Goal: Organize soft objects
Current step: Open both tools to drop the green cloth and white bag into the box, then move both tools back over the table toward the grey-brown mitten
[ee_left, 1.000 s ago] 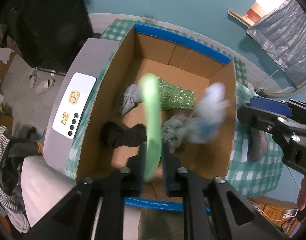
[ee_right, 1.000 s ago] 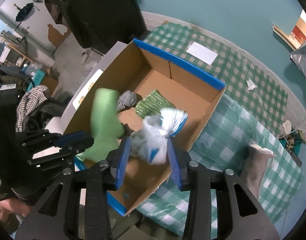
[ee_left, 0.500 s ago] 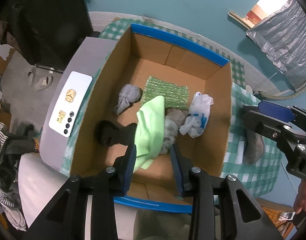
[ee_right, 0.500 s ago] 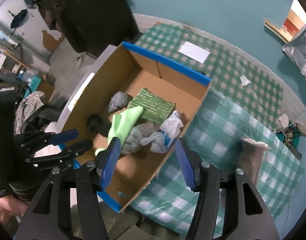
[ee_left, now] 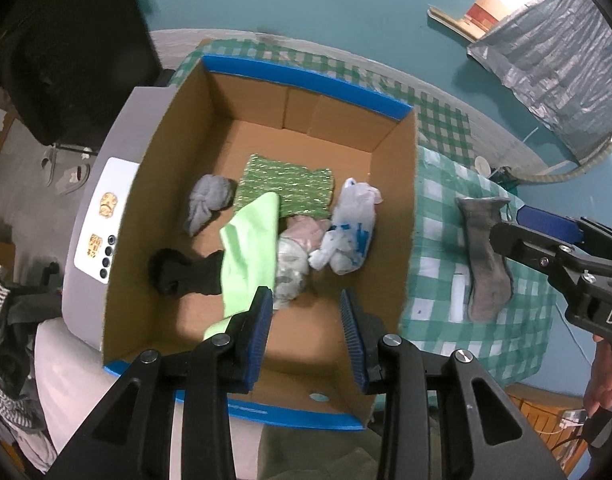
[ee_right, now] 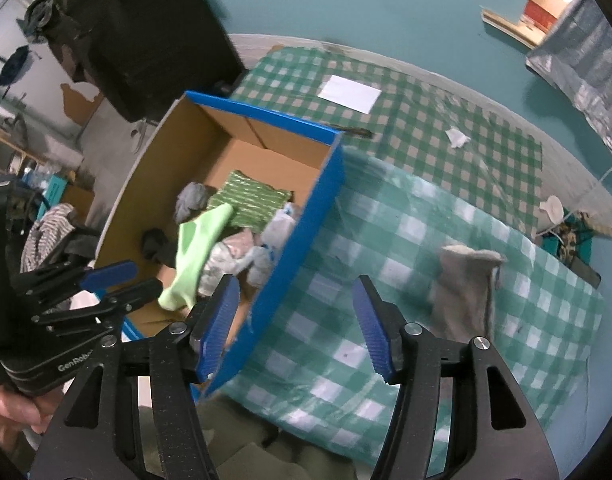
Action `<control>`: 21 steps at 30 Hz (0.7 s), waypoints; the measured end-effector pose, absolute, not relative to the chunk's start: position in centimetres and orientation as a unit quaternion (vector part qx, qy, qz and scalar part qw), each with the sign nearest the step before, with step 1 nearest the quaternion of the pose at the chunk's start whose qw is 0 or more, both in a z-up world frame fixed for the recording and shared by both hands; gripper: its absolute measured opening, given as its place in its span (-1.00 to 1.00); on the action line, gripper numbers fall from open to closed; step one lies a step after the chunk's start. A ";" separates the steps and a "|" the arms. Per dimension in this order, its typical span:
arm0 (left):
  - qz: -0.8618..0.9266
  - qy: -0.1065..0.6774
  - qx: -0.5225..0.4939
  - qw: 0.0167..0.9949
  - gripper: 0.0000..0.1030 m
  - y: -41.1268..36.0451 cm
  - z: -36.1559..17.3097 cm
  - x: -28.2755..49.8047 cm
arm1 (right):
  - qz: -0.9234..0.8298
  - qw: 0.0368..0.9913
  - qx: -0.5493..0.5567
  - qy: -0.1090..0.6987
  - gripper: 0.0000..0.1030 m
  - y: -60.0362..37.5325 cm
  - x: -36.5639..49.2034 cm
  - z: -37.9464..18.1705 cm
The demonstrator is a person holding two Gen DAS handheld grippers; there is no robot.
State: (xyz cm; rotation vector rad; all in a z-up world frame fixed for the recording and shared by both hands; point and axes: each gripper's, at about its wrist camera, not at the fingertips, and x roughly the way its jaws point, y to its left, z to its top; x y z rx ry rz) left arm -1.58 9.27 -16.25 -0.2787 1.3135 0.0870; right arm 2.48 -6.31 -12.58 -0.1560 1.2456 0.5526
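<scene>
The big cardboard box (ee_left: 390, 216) with blue edges now has more soft things in it than a second ago. Back then the left gripper (ee_left: 306, 322) pinched the light green cloth (ee_left: 250, 248), and the right gripper (ee_right: 296, 318) pinched the crinkly white plastic bag (ee_left: 348, 232). Now both lie loose on the box floor, so those two are put away.

Both grippers are wide open and hold nothing. The right one has swung over the checked tablecloth (ee_right: 386, 240).

One soft thing is left outside: a fuzzy gray sock (ee_right: 464, 292), flat on the cloth at about 2 o'clock from the right gripper. I think it goes next.

In the box, the bumpy dark green knit (ee_left: 290, 186) sits in the middle. A knotted gray sock (ee_left: 206, 200) is at 9 o'clock from it, and a floppy black sock (ee_left: 182, 272) at 7 o'clock.
</scene>
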 end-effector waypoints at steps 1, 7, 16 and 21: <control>0.039 0.608 -0.128 0.782 -0.31 9.1 -16.2 -1.5 | 0.253 0.774 -0.071 0.575 0.15 -6.7 2.5 -12.6; 0.030 0.610 -0.121 0.783 -0.31 7.3 -16.0 -1.0 | 0.232 0.776 -0.062 0.583 0.15 -9.7 2.9 -13.3; 0.017 0.611 -0.112 0.783 -0.18 4.7 -15.7 -0.4 | 0.207 0.777 -0.049 0.592 0.15 -13.8 3.4 -14.1; 0.008 0.610 -0.105 0.785 -0.17 3.2 -15.6 0.0 | 0.196 0.778 -0.044 0.596 0.15 -15.6 3.3 -14.5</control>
